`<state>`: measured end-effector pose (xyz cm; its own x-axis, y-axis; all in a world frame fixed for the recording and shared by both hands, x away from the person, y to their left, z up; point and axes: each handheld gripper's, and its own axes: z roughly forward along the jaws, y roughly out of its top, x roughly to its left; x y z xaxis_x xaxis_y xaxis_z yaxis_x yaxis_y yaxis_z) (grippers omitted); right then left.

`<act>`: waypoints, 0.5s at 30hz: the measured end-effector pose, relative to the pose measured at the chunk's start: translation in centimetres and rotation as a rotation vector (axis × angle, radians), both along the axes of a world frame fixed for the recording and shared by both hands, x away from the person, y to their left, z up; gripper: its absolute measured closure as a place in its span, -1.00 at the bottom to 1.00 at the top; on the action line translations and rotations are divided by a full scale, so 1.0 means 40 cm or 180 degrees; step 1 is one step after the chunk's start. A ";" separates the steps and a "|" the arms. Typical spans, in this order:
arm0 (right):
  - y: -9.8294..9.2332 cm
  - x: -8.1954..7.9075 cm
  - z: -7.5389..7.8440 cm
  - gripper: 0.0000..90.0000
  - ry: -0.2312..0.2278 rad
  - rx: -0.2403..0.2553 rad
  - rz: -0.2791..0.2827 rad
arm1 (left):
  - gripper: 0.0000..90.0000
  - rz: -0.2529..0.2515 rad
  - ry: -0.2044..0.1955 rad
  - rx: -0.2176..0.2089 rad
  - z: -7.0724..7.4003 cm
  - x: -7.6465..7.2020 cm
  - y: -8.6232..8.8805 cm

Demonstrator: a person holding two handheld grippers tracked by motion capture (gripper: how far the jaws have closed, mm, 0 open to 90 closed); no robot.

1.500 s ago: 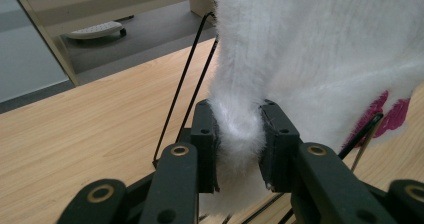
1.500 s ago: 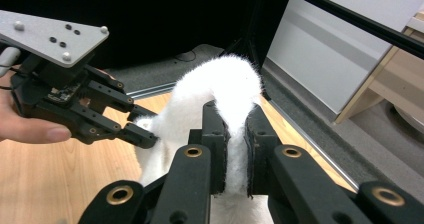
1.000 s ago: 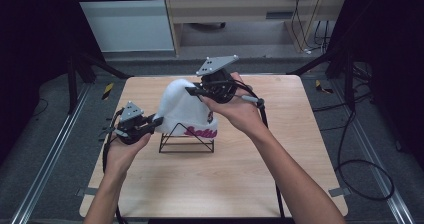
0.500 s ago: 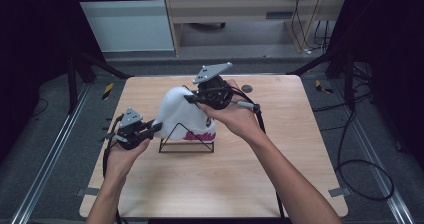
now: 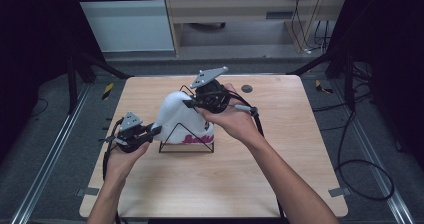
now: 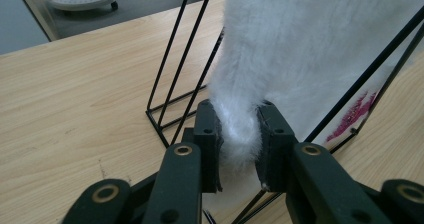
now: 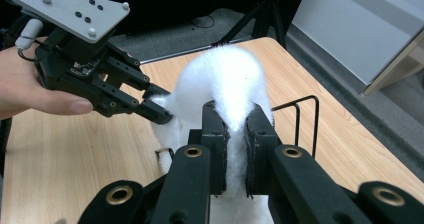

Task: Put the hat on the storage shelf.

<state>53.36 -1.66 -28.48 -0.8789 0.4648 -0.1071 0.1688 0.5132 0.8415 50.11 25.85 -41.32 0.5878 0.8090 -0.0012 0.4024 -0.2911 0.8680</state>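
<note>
A white fluffy cloth item (image 5: 179,116) with pink lettering (image 5: 197,139) hangs over a black wire stand (image 5: 186,147) at the middle of the wooden table (image 5: 280,164). My left gripper (image 5: 156,130) is shut on the item's lower left edge; in the left gripper view (image 6: 239,129) a fold of fluff (image 6: 300,49) sits pinched between the jaws, beside the stand's wires (image 6: 172,79). My right gripper (image 5: 188,103) is shut on the top of the item, and the right gripper view (image 7: 236,121) shows the fluff (image 7: 225,74) clamped there, with the left gripper (image 7: 159,113) at the left.
A small dark disc (image 5: 246,88) lies on the table behind my right hand. Cables (image 5: 255,119) trail from both grippers over the tabletop. Metal rails (image 5: 50,154) and dark frame posts flank the table. The near half of the tabletop is bare wood.
My right gripper has come nearer and slightly left, still pinching the top of the fluffy item. The left gripper has hardly moved.
</note>
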 end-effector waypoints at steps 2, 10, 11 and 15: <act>0.003 0.001 -0.003 0.84 0.0008 -0.0013 0.0008 | 0.64 -0.0001 0.0003 -0.0002 -0.002 0.000 0.001; 0.015 0.005 -0.014 0.84 0.0055 -0.0063 0.0002 | 0.63 -0.0006 0.0059 0.0010 -0.023 0.002 0.005; 0.017 0.005 -0.016 0.84 0.0056 -0.0076 -0.0006 | 0.63 -0.0006 0.0072 0.0013 -0.026 0.002 0.006; 0.025 0.008 -0.022 0.84 0.0077 -0.0125 -0.0009 | 0.62 -0.0002 0.0104 0.0004 -0.040 0.003 0.008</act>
<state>53.69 -0.68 -29.37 -0.8802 0.4631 -0.1040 0.1905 0.5453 0.8163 50.24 26.18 -42.90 0.5880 0.8086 -0.0192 0.4303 -0.2926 0.8540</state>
